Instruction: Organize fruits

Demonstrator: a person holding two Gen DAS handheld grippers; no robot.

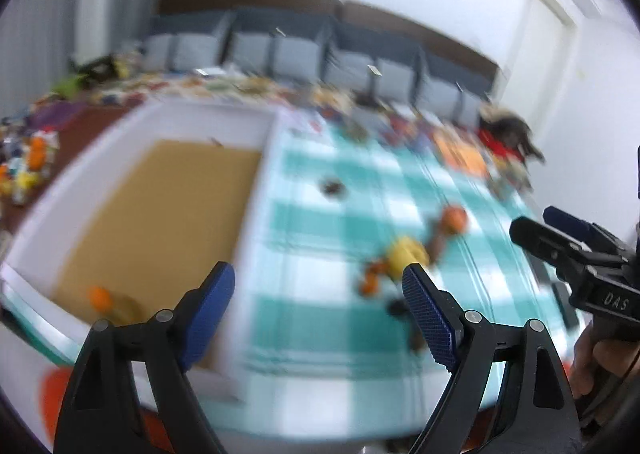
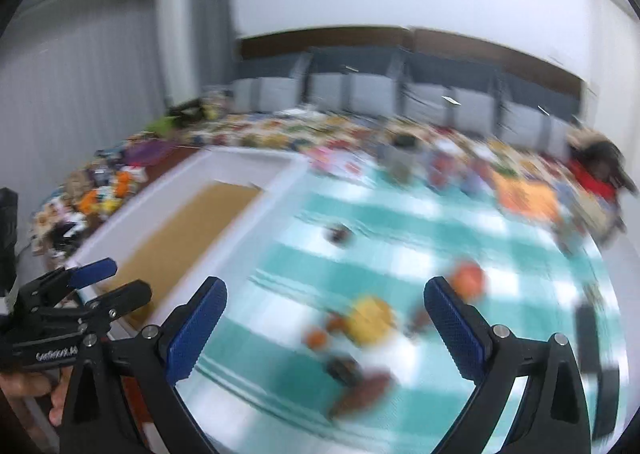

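Both views are blurred. A white box (image 1: 252, 214) (image 2: 240, 238) with a brown cardboard floor stands left of a teal checked cloth (image 1: 320, 222) (image 2: 400, 238). An orange fruit (image 1: 99, 297) lies in the box's near corner. On the cloth sits a cluster: a yellow fruit (image 1: 406, 250) (image 2: 370, 320), an orange fruit (image 1: 454, 218) (image 2: 468, 278), a small orange one (image 1: 370, 282) (image 2: 316, 338) and dark brown pieces (image 2: 360, 390). My left gripper (image 1: 318, 282) (image 2: 128, 278) is open and empty over the box's right wall. My right gripper (image 2: 325, 290) (image 1: 536, 222) hangs open and empty above the cluster.
A small dark item (image 1: 332, 187) (image 2: 338, 233) lies alone farther back on the cloth. Many colourful small things crowd the table's far side and left end (image 2: 104, 190). A red and dark heap (image 1: 508, 134) sits at the back right. Grey bins (image 1: 296, 50) line the wall.
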